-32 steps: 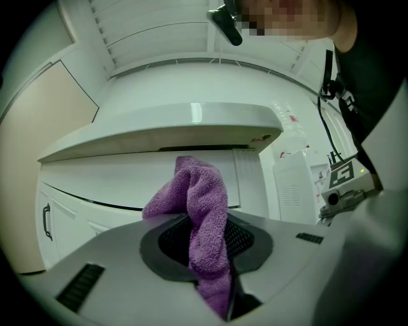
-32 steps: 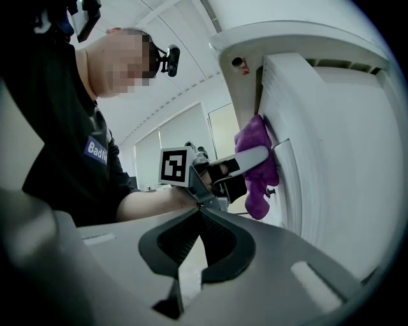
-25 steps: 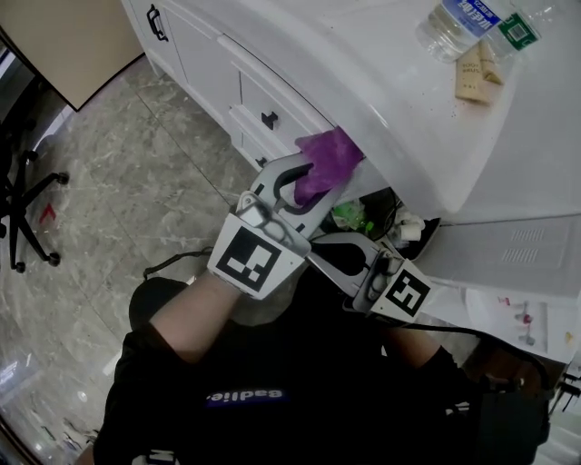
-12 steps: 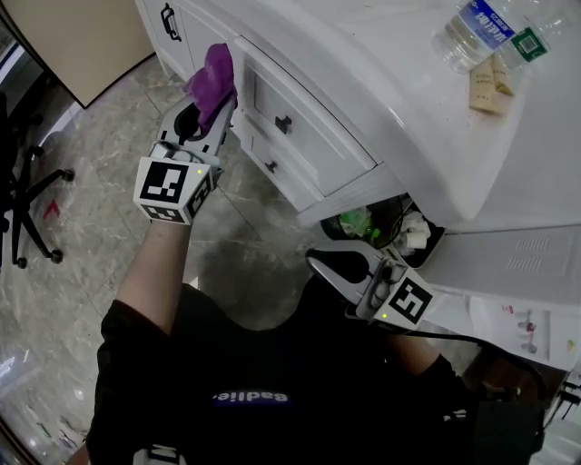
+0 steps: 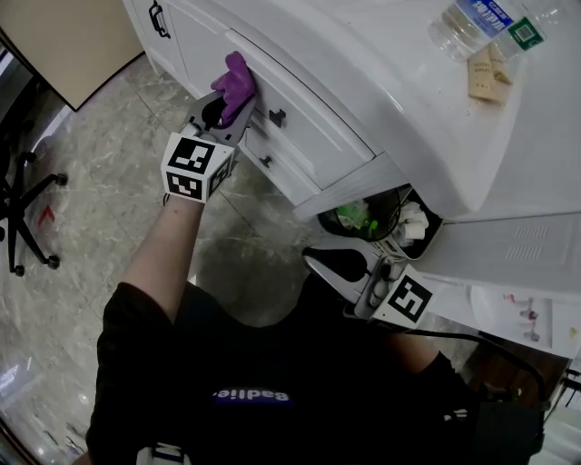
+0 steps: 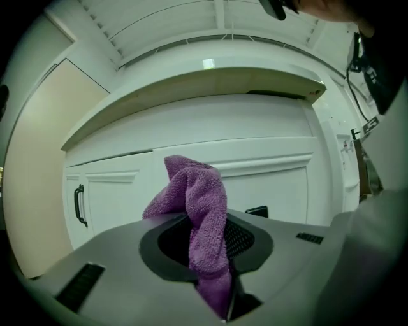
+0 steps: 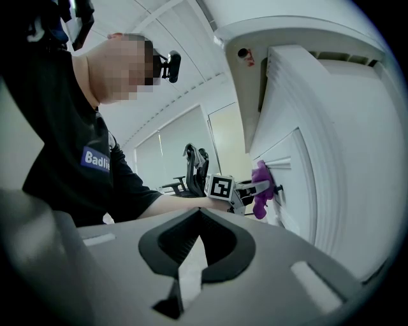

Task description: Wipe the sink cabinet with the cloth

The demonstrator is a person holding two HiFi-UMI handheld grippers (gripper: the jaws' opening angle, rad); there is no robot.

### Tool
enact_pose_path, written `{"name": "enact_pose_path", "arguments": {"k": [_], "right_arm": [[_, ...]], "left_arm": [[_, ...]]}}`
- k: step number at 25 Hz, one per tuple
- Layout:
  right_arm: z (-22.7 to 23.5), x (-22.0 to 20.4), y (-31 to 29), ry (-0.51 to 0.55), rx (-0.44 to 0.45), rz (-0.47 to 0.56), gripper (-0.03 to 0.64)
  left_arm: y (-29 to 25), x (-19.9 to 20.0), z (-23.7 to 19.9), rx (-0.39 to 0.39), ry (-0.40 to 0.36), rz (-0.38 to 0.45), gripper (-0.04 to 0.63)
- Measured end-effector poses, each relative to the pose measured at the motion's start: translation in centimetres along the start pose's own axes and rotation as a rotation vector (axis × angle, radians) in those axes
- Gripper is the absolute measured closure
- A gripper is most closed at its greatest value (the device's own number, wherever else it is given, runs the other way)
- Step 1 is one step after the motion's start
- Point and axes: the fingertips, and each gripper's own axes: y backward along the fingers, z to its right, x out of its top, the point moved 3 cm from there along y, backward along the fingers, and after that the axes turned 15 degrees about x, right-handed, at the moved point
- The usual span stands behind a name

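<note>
At the far left a chair (image 5: 20, 204) stands on the floor (image 5: 100, 173), well apart from the work. The stone tiles between it and the cabinet (image 5: 309, 136) lie open.

The left gripper (image 5: 229, 102) reaches up and forward from that open side, its marker cube toward the camera. Its jaws are pinched on the cloth (image 5: 236, 84) – in the left gripper view the purple terry (image 6: 203, 210) runs down through the jaw opening and is nipped at the bottom, while its loose end stands up above the jaws. The cloth lies against the white cabinet front at the upper left edge of a drawer (image 5: 300, 123), just beside a small black handle (image 5: 277, 116). The right gripper view shows the same contact from the side, with the cloth on the cabinet face close to the handle. Further left on the front, a door carries a black pull (image 5: 159, 20).

The counter (image 5: 399, 100) overhangs the drawers with a rounded edge. On it, near the top right, a bottle (image 5: 477, 23) lies on its side with a tan packet (image 5: 481, 77) just beside it.

Below the counter's corner sits a bin (image 5: 386, 218) – rubbish shows in it. The right gripper (image 5: 338, 263) hangs low, near the bin and close to the person's body, well apart from the cloth. Its jaws are pressed almost together with only a sliver of light between them, and they grip nothing
</note>
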Motion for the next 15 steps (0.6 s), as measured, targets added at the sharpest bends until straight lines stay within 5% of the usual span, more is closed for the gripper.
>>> {"name": "enact_pose_path", "arguments": {"k": [9, 15], "right_arm": [[-0.5, 0.3, -0.3, 0.005, 0.026, 0.011, 0.62], [-0.4, 1.8, 1.0, 0.051, -0.007, 0.037, 0.62]], "left_arm": [[4.2, 0.5, 6.1, -0.07, 0.06, 0.024, 0.511], [5.8, 0.3, 12.9, -0.204, 0.094, 0.02, 0.511]]}}
